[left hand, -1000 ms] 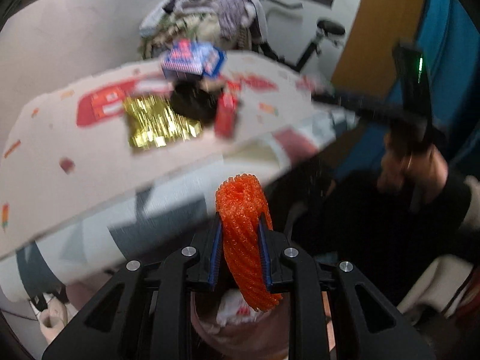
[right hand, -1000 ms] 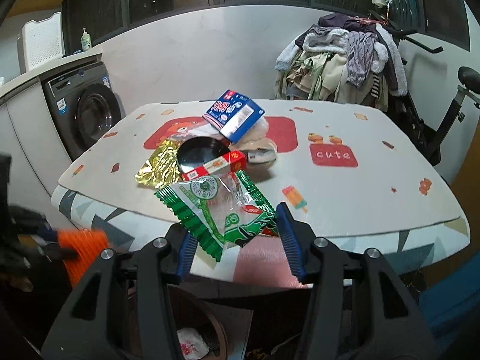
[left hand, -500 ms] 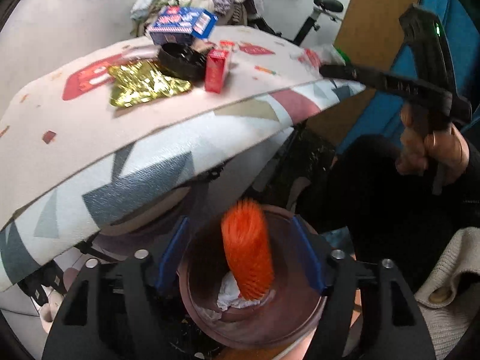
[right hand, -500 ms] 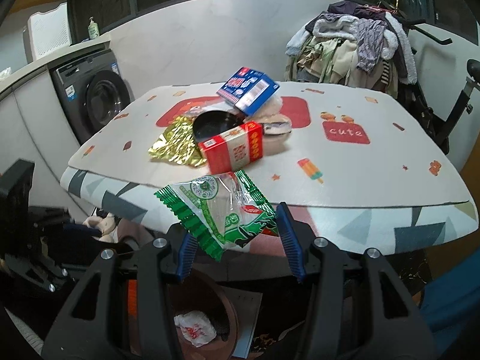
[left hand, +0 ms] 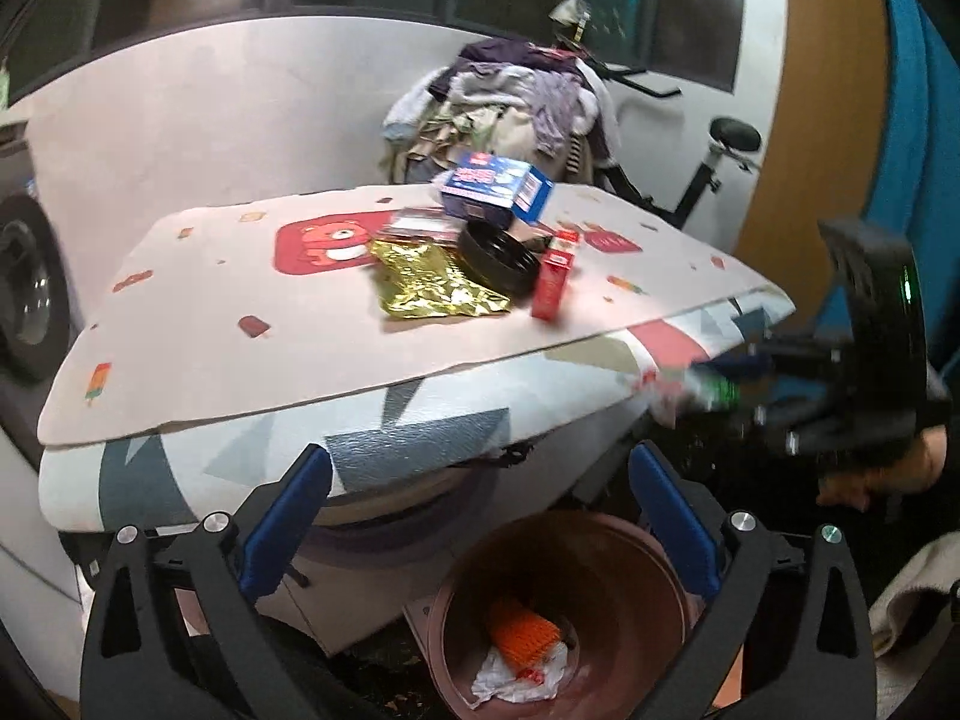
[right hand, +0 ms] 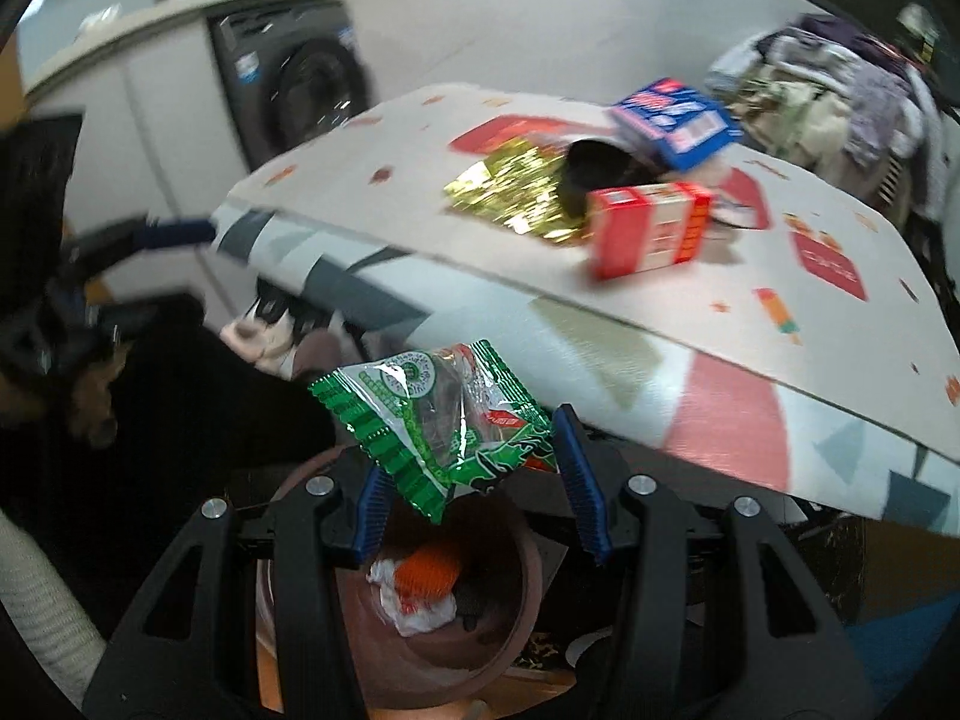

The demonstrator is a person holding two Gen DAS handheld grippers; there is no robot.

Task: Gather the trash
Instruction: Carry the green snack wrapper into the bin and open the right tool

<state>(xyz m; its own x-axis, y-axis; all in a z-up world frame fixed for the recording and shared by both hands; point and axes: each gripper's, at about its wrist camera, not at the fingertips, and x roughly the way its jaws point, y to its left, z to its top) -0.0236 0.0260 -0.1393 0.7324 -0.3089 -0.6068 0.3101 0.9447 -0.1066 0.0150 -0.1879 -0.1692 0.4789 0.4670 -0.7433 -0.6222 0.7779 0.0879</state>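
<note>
A brown trash bin (left hand: 660, 552) stands on the floor under the table edge; it also shows in the right wrist view (right hand: 516, 618). An orange mesh piece (left hand: 523, 631) lies inside it on white wrapper scraps. My left gripper (left hand: 480, 480) is open and empty above the bin. My right gripper (right hand: 471, 462) holds a green and clear snack wrapper (right hand: 432, 414) between its fingers, above the bin. On the table (left hand: 198, 324) lie a gold foil wrapper (left hand: 429, 288), a red carton (left hand: 555, 273), a black round lid (left hand: 498, 255) and a blue box (left hand: 498, 186).
A washing machine (right hand: 300, 90) stands behind the table at the left. A pile of clothes (left hand: 510, 96) and an exercise bike (left hand: 714, 168) stand behind the table. The tablecloth hangs over the table's front edge just above the bin.
My left gripper opened and let the orange mesh drop into the bin, then tilted back up. My right gripper moved down and left with the green wrapper to over the bin.
</note>
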